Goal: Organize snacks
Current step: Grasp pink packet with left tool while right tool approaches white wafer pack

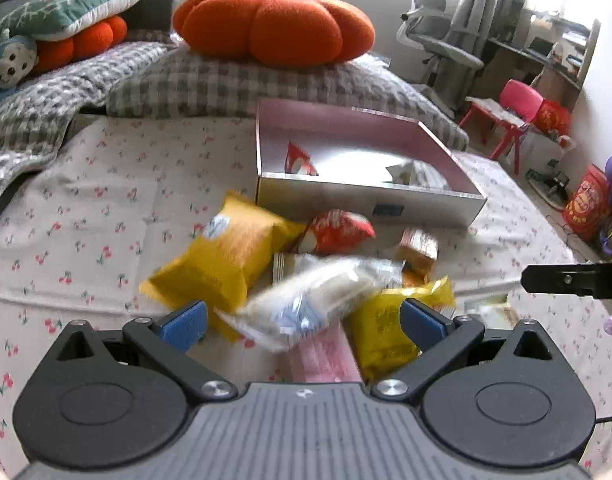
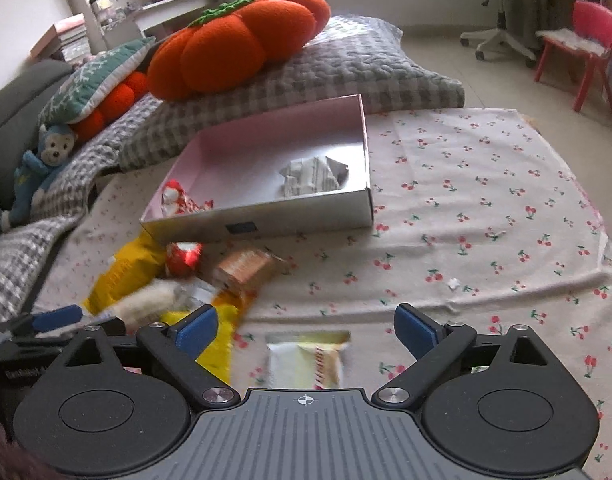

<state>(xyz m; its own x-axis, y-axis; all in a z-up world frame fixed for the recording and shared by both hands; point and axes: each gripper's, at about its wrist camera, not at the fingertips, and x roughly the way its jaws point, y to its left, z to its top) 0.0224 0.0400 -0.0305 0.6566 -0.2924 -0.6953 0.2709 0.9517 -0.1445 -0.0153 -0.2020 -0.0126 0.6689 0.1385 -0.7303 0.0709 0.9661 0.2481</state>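
Observation:
A pile of snack packs lies on the cherry-print sheet before an open pink-lined box point(image 1: 370, 200). My left gripper point(image 1: 303, 322) is open over a clear white pack point(image 1: 318, 300), with yellow packs point(image 1: 225, 256) on either side and a pink pack point(image 1: 326, 356) beneath. A red pack point(image 1: 338, 230) and an orange pack point(image 1: 420, 250) lie nearer the box. The box point(image 2: 265, 220) holds a red pack point(image 2: 177, 200) and a silver pack point(image 2: 312, 178). My right gripper point(image 2: 306, 332) is open above a pale yellow-white pack point(image 2: 306, 360).
An orange pumpkin cushion point(image 1: 273, 24) sits on a grey checked quilt point(image 1: 225, 84) behind the box. Pillows and a blue plush toy point(image 2: 37, 172) lie at the left. A pink child's chair point(image 1: 514, 112) and an office chair point(image 1: 438, 36) stand on the floor beyond the bed.

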